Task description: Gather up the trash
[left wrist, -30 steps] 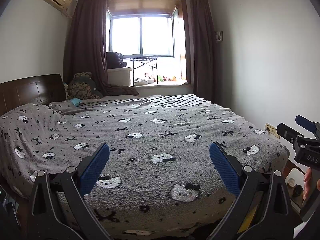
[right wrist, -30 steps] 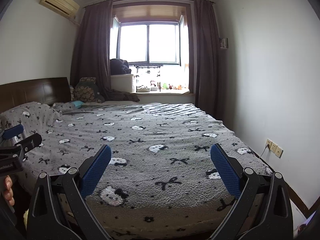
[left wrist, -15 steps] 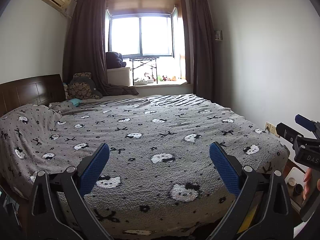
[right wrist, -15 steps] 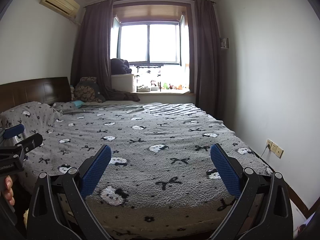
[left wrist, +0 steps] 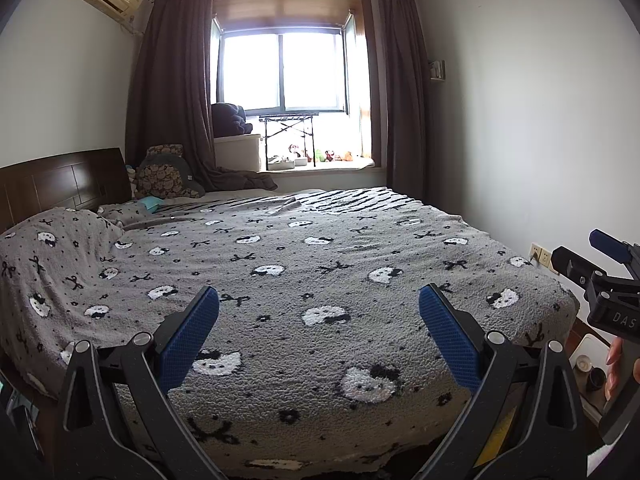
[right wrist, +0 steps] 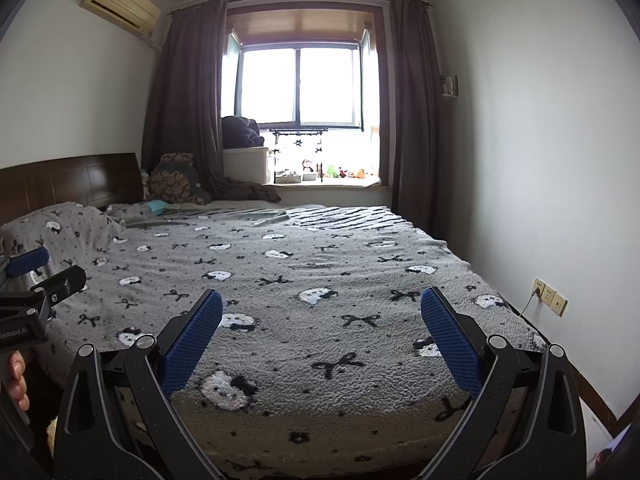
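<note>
My left gripper (left wrist: 319, 332) is open and empty, held above the foot of a bed with a grey cat-and-bow blanket (left wrist: 304, 264). My right gripper (right wrist: 321, 334) is open and empty over the same blanket (right wrist: 320, 276). Each gripper shows at the edge of the other's view: the right one at the right edge of the left wrist view (left wrist: 592, 268), the left one at the left edge of the right wrist view (right wrist: 40, 276). I see no clear piece of trash on the bed. A small teal item (left wrist: 149, 202) lies near the pillows.
A dark wooden headboard (left wrist: 60, 184) stands at the left. A window sill (left wrist: 320, 162) with small toys and a folding rack is at the back. A white wall with sockets (right wrist: 550, 300) runs close along the right. A low white surface with cups (left wrist: 586, 364) sits at the bed's right corner.
Nothing has visibly changed apart from a very slight shift of the views.
</note>
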Action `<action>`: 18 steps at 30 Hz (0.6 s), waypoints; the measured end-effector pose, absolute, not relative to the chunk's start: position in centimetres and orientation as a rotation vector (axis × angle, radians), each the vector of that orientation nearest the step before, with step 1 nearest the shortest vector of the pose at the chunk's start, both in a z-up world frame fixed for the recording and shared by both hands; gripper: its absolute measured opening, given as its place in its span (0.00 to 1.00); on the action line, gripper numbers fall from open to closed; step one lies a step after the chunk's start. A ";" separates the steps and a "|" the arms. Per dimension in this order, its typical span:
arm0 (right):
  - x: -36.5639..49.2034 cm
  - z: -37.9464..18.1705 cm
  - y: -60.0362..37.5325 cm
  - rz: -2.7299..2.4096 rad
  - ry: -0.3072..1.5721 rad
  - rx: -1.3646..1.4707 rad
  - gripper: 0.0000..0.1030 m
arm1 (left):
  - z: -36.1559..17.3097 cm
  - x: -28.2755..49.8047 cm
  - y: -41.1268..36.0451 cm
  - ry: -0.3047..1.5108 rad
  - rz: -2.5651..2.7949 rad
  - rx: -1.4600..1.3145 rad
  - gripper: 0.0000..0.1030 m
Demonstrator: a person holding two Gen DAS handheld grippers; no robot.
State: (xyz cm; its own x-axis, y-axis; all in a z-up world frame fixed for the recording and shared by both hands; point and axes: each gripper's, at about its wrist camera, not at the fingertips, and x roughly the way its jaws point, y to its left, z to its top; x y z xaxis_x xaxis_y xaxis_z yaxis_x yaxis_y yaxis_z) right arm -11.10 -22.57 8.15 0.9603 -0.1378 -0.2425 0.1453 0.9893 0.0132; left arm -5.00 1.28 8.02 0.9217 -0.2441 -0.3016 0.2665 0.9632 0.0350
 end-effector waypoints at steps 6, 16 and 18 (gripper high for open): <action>-11.1 8.0 -22.5 -0.141 0.245 0.031 0.97 | 8.0 -5.0 1.4 0.300 -0.267 0.077 0.92; -11.2 7.9 -22.5 -0.139 0.245 0.029 0.97 | 8.1 -5.0 1.4 0.300 -0.267 0.078 0.92; -11.1 7.9 -22.5 -0.139 0.246 0.029 0.97 | 8.1 -5.0 1.5 0.301 -0.267 0.078 0.92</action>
State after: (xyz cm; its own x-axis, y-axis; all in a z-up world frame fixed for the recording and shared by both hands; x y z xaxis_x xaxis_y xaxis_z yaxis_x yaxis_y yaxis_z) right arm -11.13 -22.47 7.94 0.9605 -0.1334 -0.2443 0.1405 0.9900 0.0118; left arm -5.03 1.46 8.06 0.9202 -0.2483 -0.3025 0.2715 0.9617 0.0365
